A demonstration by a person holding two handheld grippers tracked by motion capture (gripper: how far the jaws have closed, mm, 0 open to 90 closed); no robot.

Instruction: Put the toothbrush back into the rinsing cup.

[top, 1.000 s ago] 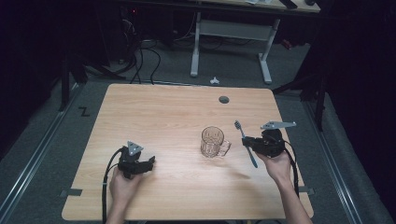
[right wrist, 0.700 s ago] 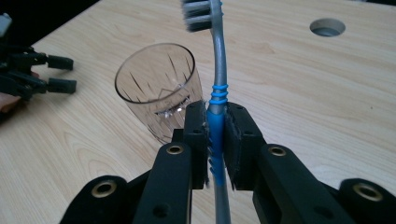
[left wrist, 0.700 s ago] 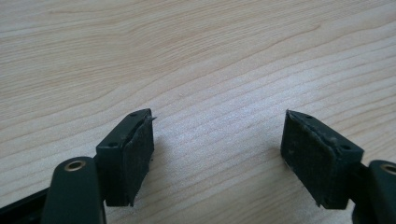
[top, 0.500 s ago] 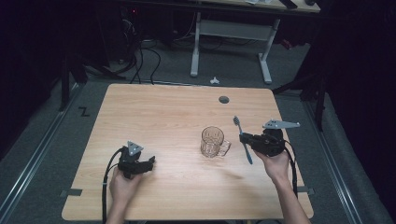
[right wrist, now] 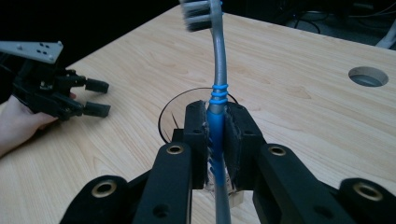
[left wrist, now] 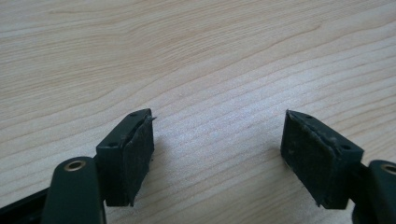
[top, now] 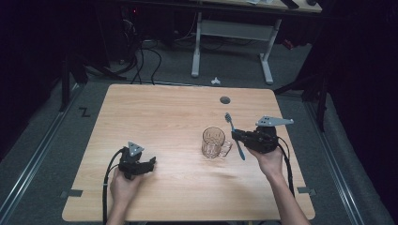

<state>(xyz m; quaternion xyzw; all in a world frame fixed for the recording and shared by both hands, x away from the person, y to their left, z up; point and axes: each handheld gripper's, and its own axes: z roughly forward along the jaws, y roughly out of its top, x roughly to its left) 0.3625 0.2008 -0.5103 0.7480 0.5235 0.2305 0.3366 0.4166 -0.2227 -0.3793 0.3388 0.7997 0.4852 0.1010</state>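
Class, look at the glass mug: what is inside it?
The glass mug looks empty through its clear wall. In the right gripper view the right gripper and toothbrush cover its interior.

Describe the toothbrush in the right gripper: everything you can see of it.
The toothbrush is slim, with a grey curved neck, a blue ribbed grip section and grey-white bristles at its head. It looks like plastic. The right gripper is shut on the blue section, pads pressing both sides. In the high view it is held off the table, head pointing toward the table's far edge, tail toward the person, just right of the glass mug and, as far as I can tell, not touching it.
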